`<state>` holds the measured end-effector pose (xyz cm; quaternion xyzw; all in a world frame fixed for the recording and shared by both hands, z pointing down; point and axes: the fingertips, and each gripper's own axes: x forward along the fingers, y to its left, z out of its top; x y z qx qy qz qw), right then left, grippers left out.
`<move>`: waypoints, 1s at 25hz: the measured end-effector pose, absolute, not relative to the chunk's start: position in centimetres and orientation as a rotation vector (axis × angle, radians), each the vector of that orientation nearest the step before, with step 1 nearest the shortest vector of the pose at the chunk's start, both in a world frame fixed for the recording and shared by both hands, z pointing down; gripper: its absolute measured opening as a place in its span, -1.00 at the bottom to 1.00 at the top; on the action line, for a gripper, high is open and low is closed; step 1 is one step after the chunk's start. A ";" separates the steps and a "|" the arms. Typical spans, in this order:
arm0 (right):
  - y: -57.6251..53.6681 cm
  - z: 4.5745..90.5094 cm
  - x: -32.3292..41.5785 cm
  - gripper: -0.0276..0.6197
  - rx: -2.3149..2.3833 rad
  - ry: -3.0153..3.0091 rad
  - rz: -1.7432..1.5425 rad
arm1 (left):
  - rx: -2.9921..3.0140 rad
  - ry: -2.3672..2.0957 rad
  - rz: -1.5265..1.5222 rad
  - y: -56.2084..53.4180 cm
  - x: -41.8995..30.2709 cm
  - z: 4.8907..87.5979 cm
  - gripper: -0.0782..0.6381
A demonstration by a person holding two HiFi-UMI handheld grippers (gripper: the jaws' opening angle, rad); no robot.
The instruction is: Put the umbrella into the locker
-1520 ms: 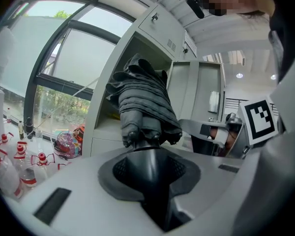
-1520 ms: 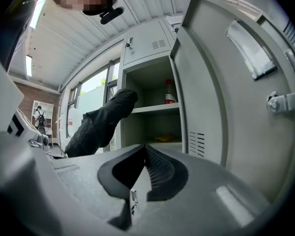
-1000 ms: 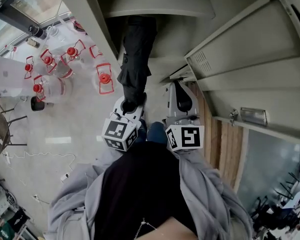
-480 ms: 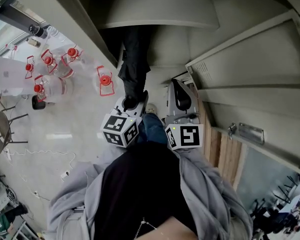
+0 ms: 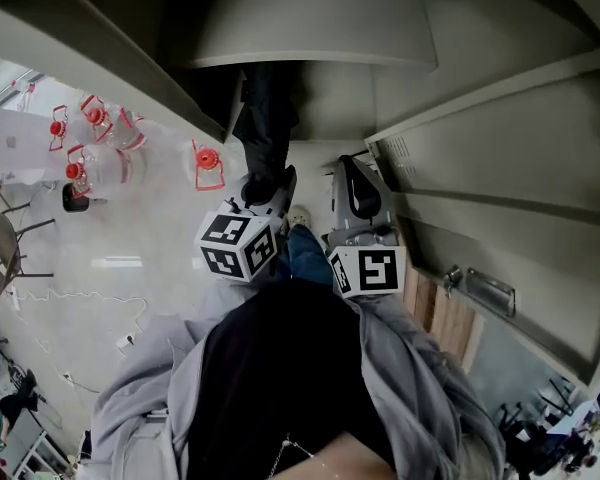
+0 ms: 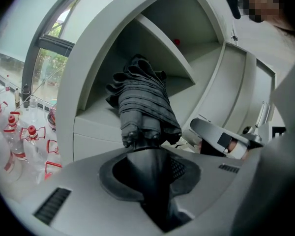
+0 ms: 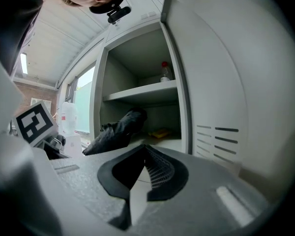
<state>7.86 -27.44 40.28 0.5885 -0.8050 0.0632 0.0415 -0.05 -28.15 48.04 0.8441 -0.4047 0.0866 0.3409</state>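
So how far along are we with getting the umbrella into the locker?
Done: the locker door is open, and the folded umbrella has its far end inside the lower compartment. In hand: the left gripper is shut on the umbrella's handle end, which is outside the opening. Left to do: push it fully in and let go. The right gripper holds nothing.

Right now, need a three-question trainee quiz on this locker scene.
1. True or false: the left claw is shut on the umbrella.
2. Where does the umbrella's far end sit? A: above the shelf. B: below it.
3. Fill in: the small bottle on the shelf has a ___ cap.
Key: 1 true; 2 B; 3 red.
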 end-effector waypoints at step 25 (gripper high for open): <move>-28.9 39.9 6.8 -0.91 1.736 -2.529 0.197 | 2.016 -0.841 0.259 -29.9 1.7 47.8 -0.19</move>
